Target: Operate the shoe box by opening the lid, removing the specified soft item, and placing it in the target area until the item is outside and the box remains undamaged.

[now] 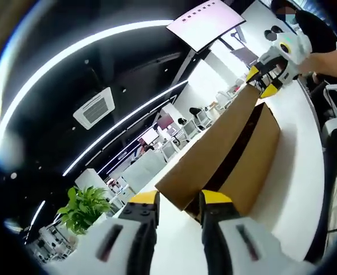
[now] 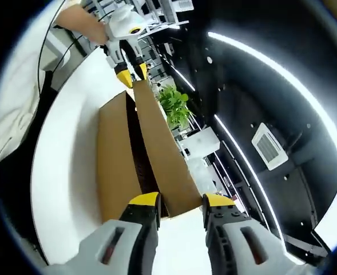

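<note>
A brown cardboard shoe box point(image 1: 261, 161) lies on a white table point(image 1: 298, 172). Its lid point(image 1: 214, 148) is tilted up along one long side, leaving a dark gap; the inside is hidden. My left gripper point(image 1: 179, 203) is closed on the lid's near end. The right gripper point(image 1: 264, 79) clamps the far end. In the right gripper view the same lid point(image 2: 159, 150) rises beside the box body point(image 2: 114, 156), with my right gripper point(image 2: 181, 203) on its near end and the left gripper point(image 2: 131, 71) at the far end.
The white table point(image 2: 65, 150) curves around the box. A person's arm point(image 2: 79, 20) and light clothing point(image 2: 14, 86) are at the table edge. A potted plant point(image 1: 85, 209) stands past one end. Office desks fill the background.
</note>
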